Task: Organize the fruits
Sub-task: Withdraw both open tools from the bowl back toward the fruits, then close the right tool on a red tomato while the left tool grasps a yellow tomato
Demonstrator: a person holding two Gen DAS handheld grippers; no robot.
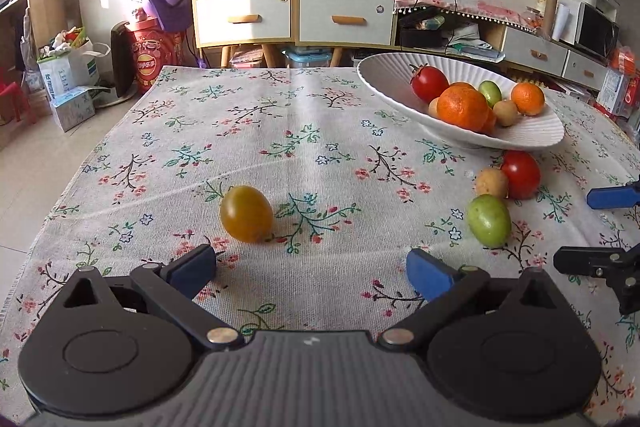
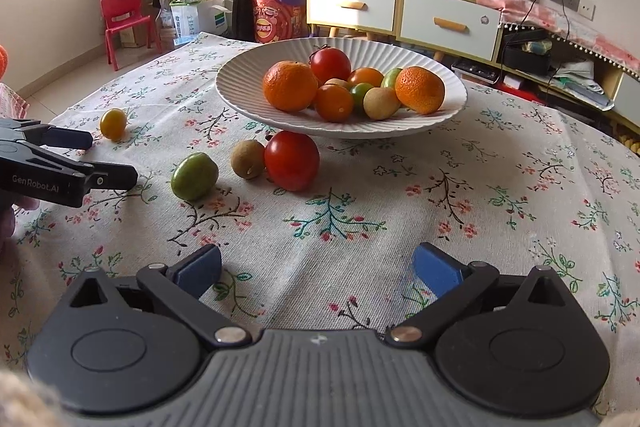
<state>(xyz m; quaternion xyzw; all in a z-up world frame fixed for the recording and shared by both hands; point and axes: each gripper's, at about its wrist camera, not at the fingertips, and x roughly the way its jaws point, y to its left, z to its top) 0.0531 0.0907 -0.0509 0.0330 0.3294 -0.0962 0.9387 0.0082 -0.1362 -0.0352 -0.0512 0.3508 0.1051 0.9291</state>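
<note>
Both grippers, left (image 1: 311, 269) & right (image 2: 317, 269), spread wide, empty; yellow tomato (image 1: 246, 213) just ahead of left, green fruit (image 2: 195, 176) w/ red tomato (image 2: 292, 160) near plate (image 2: 240, 83).

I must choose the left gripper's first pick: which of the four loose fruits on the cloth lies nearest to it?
The yellow tomato, lying alone just ahead of the open left gripper; the green, brown and red fruits cluster farther right, beside the bowl.
</note>
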